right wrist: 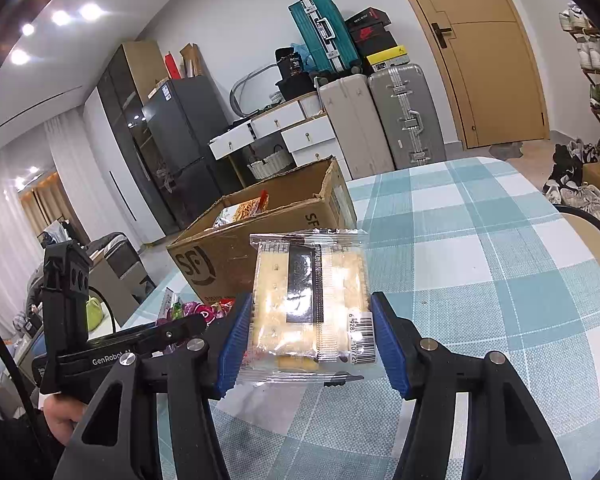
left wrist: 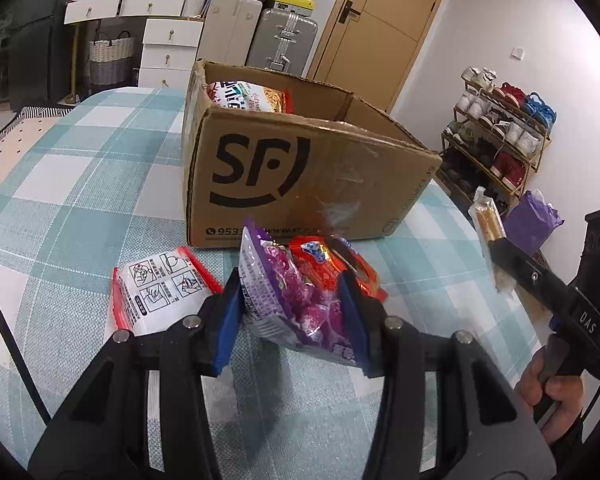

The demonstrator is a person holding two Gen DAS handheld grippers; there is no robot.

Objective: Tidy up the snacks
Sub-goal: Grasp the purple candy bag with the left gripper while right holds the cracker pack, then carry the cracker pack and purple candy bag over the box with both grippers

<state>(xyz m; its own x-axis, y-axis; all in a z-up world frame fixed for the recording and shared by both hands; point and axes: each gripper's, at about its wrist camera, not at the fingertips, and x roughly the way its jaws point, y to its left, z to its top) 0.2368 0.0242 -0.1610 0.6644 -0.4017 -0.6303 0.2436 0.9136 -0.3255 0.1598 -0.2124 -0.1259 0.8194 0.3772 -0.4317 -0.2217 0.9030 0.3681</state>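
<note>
Left gripper [left wrist: 290, 316]: blue pads pressed on both sides of a purple snack bag [left wrist: 296, 300], which crumples between them, just above the checked tablecloth [left wrist: 80, 184].

An orange-red packet [left wrist: 336, 264] lies just behind the purple bag. A white and red packet [left wrist: 160, 288] lies flat to the left of it.

Cardboard box [left wrist: 312, 176] stands open on the far side of these packets, a noodle pack [left wrist: 248, 96] inside at its far left corner.

Right gripper [right wrist: 312, 328]: closed on a clear cracker packet [right wrist: 310, 304], held off the table, near right of the box.
</note>
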